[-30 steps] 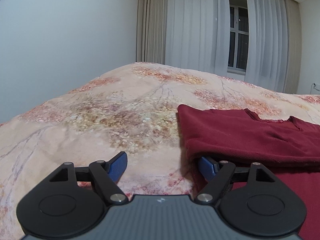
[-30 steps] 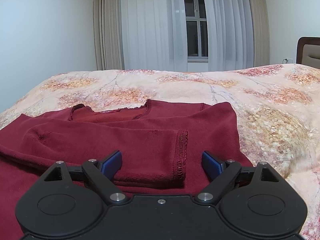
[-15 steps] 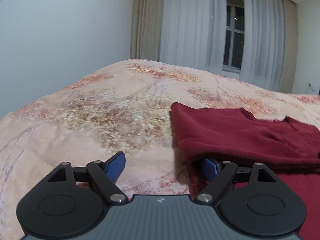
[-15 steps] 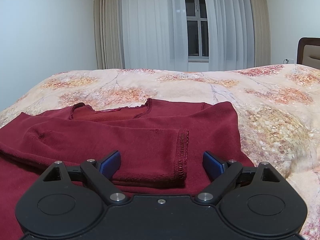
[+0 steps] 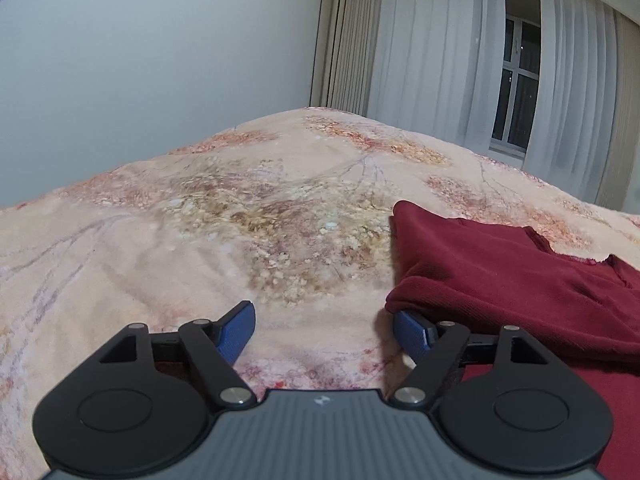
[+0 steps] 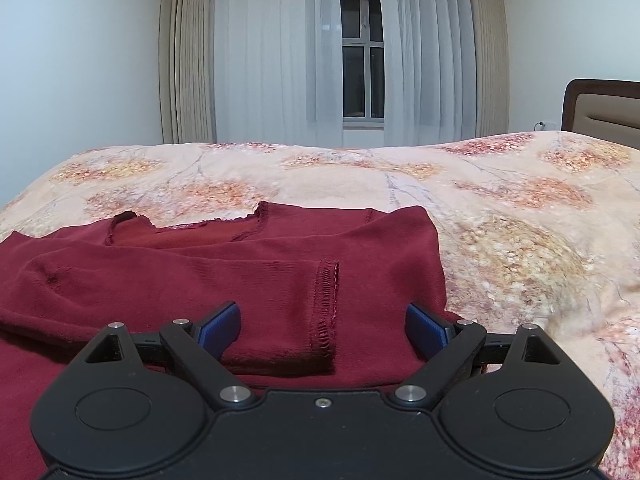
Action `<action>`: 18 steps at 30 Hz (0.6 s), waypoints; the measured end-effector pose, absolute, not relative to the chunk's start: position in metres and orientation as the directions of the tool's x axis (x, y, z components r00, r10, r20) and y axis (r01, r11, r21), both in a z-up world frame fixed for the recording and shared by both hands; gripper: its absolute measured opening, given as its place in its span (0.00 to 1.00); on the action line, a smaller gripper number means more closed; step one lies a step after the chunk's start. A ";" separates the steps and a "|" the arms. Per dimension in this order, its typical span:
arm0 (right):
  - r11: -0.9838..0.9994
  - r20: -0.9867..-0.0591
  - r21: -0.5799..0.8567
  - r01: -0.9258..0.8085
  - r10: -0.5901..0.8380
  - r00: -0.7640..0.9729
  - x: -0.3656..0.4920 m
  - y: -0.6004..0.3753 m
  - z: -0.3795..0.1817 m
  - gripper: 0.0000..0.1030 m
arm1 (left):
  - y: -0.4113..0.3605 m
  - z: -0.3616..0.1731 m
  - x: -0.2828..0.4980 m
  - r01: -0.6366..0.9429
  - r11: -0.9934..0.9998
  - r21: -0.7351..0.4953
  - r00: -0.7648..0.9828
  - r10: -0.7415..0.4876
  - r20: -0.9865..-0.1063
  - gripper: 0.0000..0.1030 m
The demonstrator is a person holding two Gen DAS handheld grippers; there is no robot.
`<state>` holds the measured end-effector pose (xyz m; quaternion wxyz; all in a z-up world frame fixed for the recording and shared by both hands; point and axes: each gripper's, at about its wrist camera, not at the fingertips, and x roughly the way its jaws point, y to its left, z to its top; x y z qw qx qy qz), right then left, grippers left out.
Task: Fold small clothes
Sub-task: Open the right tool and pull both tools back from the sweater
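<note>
Left gripper (image 5: 323,330) swung leftward, both grippers wide, sweater (image 6: 248,276) neck label unreadable

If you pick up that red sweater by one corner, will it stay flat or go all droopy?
Probably droopy: the red sweater is soft knit, and its folded sleeve already sags and creases. It likely won't slide much on the flowery bedspread, so it would bunch if pushed.

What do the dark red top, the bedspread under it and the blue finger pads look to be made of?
Dark red top: soft matte knit, judging by fine ribbing and a stitched cuff; likely cotton or a blend. Bedspread: smooth printed woven fabric with a floral pattern and a slight sheen; fibre unclear. Blue finger pads: textured rubber or plastic on black, probably plastic, linkages.
</note>
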<state>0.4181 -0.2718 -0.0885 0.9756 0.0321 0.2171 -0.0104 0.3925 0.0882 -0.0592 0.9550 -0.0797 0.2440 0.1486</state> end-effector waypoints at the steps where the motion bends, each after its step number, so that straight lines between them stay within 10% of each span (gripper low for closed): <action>1: 0.998 -0.425 0.057 0.034 -0.007 0.905 0.418 -0.272 -0.089 0.88 | 0.087 -0.059 0.393 -0.321 0.944 -0.075 0.836 0.245 -0.491 0.80; 18: 0.992 -0.430 0.086 -0.096 0.124 0.894 0.340 -0.293 -0.054 0.99 | 0.085 -0.034 0.312 -0.134 0.985 -0.113 0.884 0.067 -0.463 1.00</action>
